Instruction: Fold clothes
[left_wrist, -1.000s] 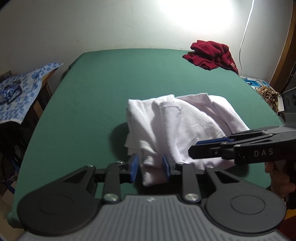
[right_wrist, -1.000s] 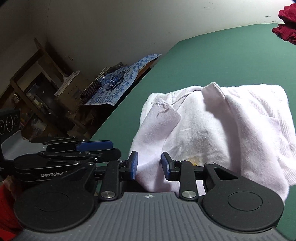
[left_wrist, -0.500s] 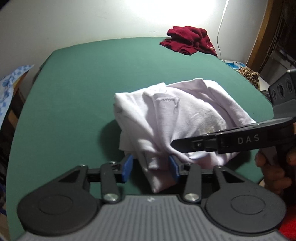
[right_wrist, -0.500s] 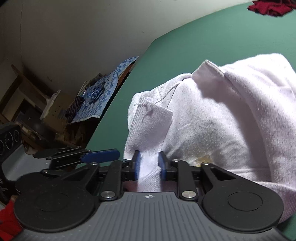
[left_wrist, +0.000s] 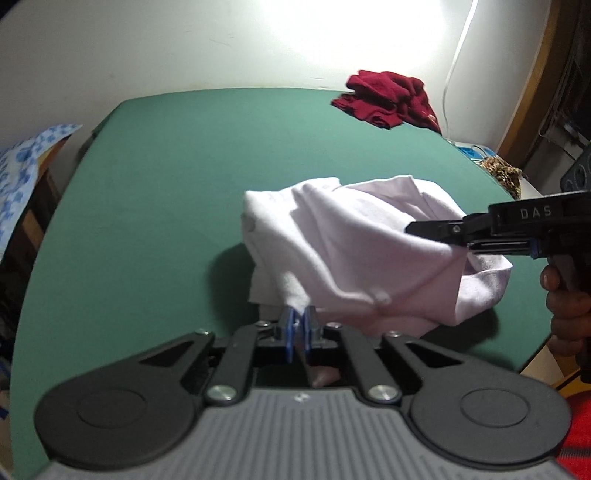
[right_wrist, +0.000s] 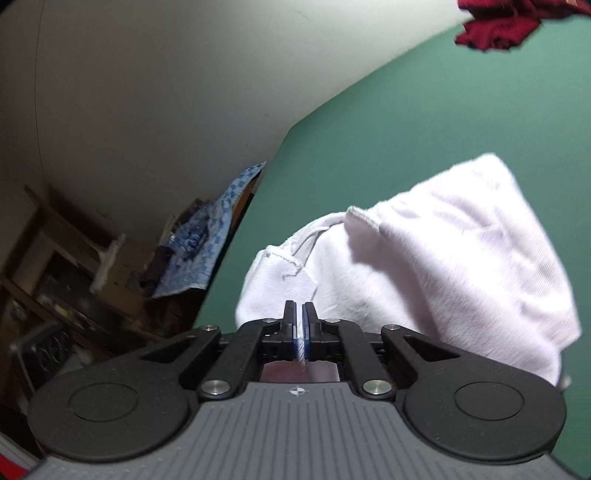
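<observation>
Two grippers, left (left_wrist: 299, 328) and right (right_wrist: 299, 326), each pinch the white garment (left_wrist: 354, 254) bunched on our green table (left_wrist: 166, 184); uneven pulling could slip a thin hem free.

A white garment (left_wrist: 354, 251) is lying bunched in loose folds near the front of the green worktop (left_wrist: 166, 184), its near edge lifting slightly. A crumpled dark red garment (left_wrist: 388, 98), possibly a shirt, is sitting at the far corner.
</observation>
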